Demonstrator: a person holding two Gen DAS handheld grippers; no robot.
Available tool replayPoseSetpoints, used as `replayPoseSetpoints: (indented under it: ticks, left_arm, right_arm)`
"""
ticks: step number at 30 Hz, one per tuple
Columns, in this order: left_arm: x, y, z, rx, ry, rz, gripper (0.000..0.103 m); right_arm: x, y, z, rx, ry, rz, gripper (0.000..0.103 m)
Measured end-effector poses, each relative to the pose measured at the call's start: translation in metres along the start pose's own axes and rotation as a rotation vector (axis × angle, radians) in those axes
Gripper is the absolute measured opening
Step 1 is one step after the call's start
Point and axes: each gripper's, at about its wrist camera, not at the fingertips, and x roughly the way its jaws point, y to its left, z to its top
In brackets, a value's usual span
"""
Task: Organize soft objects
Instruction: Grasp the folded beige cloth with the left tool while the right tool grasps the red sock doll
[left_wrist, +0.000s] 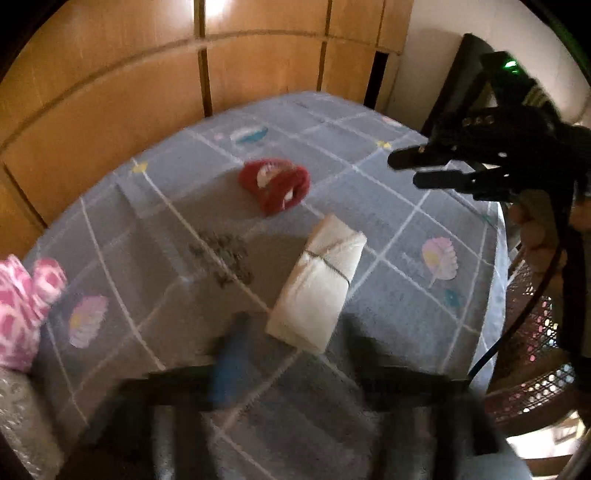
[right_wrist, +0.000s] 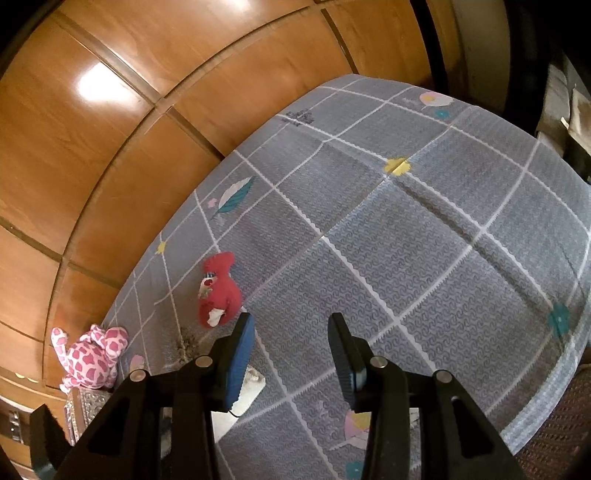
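Blurred dark fingers of the left gripper (left_wrist: 295, 354) at the bottom of the left wrist view, spread apart with nothing between them, one blue pad (left_wrist: 231, 365) showing. Just beyond, a folded white cloth (left_wrist: 317, 284) lying flat on the grey checked bedspread (left_wrist: 388, 206). Farther out, a red soft toy (left_wrist: 275, 184) near the middle of the bed. At the left edge, a pink-and-white spotted plush (left_wrist: 24, 306), well apart from the red one. Wooden panelled wall (left_wrist: 110, 92) behind the bed.

Right gripper (right_wrist: 291, 332) sharp in its own view, fingers held apart, empty, hovering over bare bedspread; seen also at the right of the left wrist view, gripped by a hand (left_wrist: 535, 229). Red toy just left of its left finger, not touching. White cloth partly hidden under that finger. Pink plush at the far left beside the wall.
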Motion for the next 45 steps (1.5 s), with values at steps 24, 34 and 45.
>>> replayPoseSetpoints:
  ticks: [24,34,45]
  left_arm:
    - [0.015,0.019,-0.016,-0.117,0.01,0.053,0.043]
    - [-0.021,0.04,-0.035,-0.219,-0.042,0.067,0.042]
    - [-0.053,0.074,-0.027,-0.352,-0.066,0.1,0.042]
  right_arm:
    - [0.016,0.015,-0.004,-0.05,0.085,0.001,0.041]
    - [0.075,0.076,0.024,-0.152,0.114,-0.001,0.043]
    - [0.111,0.091,0.008,-0.326,0.109,-0.078,0.03]
